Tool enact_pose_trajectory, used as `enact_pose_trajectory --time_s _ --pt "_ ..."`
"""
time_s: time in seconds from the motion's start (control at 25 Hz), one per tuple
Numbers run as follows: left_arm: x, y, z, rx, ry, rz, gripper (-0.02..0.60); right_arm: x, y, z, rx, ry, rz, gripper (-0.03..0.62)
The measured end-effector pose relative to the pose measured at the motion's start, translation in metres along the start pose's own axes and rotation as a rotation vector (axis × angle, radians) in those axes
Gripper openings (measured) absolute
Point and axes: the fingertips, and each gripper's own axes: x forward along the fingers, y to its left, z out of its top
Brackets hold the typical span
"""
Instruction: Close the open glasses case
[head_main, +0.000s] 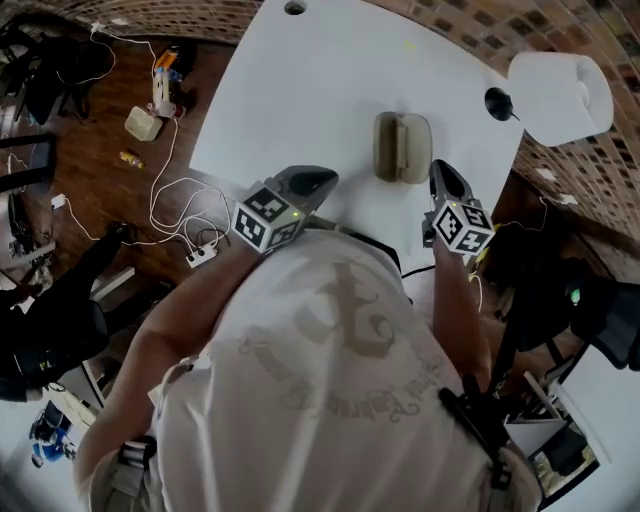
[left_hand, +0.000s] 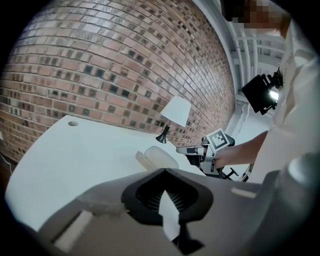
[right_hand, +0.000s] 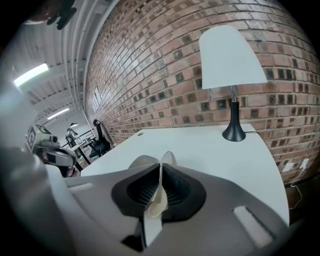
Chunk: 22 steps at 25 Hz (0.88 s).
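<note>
The beige glasses case (head_main: 402, 147) lies open on the white table (head_main: 310, 80), its two halves spread side by side. My right gripper (head_main: 445, 176) sits just to the case's right and is shut with nothing in it. In the right gripper view the case (right_hand: 142, 162) shows right behind the closed jaws (right_hand: 160, 187); contact cannot be made out. My left gripper (head_main: 312, 183) is near the table's front edge, left of the case and apart from it, shut and holding nothing. The left gripper view has the case (left_hand: 159, 157) ahead, with the right gripper (left_hand: 184, 149) beside it.
A white-shaded lamp (head_main: 560, 95) on a black base (head_main: 497, 102) stands at the table's far right corner. A cable hole (head_main: 294, 7) sits at the far edge. Cables and a power strip (head_main: 200, 256) lie on the wooden floor to the left. A brick wall runs behind the table.
</note>
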Motion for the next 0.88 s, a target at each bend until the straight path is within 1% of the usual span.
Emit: enact_pose_trajectory --time_s 0.16,0.4,0.6,0.72,0.88 --pt "-0.005 0.005 0.0 0.021 -0.003 0.028 0.006 0.015 -0.014 0.0 0.002 0.02 -0.018 0.1" --pt "-0.019 0.014 -0.001 0.002 -0.026 0.09 0.006 0.041 -0.026 -0.006 0.068 0.09 0.001 0.156" --pt "-0.033 0.019 -0.008 -0.004 -0.025 0.126 0.006 0.059 -0.032 -0.012 0.077 0.182 0.001 0.161" --pt "-0.035 0.019 -0.008 -0.01 -0.037 0.131 0.006 0.061 -0.031 -0.02 0.102 0.233 0.016 0.161" --pt "-0.033 0.018 -0.009 -0.012 -0.043 0.125 0.006 0.059 -0.032 -0.036 0.161 0.295 0.036 0.162"
